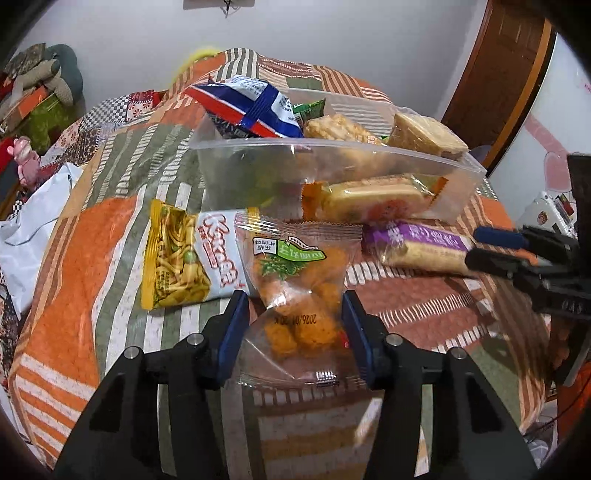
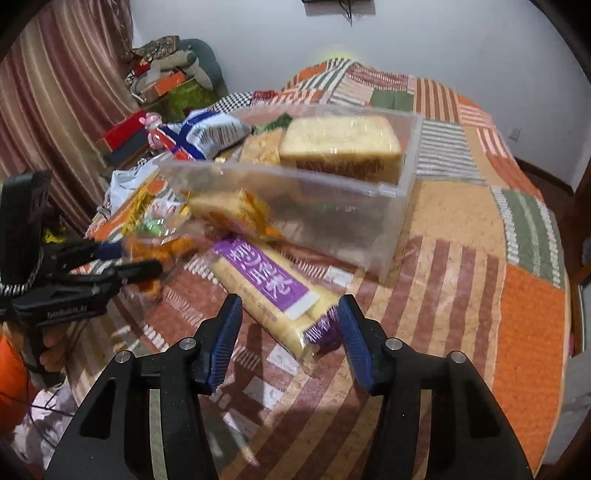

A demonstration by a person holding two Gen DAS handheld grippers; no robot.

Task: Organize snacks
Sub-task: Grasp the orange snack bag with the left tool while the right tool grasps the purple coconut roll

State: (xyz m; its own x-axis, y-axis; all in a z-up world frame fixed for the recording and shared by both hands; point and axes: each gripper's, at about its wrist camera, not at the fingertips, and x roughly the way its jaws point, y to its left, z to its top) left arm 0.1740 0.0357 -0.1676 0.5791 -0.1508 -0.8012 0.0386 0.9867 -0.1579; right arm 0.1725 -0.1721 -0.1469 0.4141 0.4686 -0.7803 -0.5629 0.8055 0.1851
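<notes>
1. One clear plastic bin stands on the bed. Inside, four snacks can be counted: a blue, white and red bag, a green packet poking up behind it, a crumbly rice cake and a wrapped bread slice.
2. Four snacks lie outside the bin: an orange-edged cracker pack leaning on its front wall, a yellow noodle-snack bag, a clear bag of orange nuggets and a purple-labelled cake pack.
3. Two grippers are in view. The left gripper has its blue pads at either side of the nugget bag, seemingly touching the film; I cannot tell whether it is clamped.
4. The right gripper straddles the near end of the purple pack, with a gap at the left pad, so it is not gripping.
5. The surface is a patchwork quilt in orange, green and brown stripes. Beyond it are a white wall, a striped curtain and a wooden door.
</notes>
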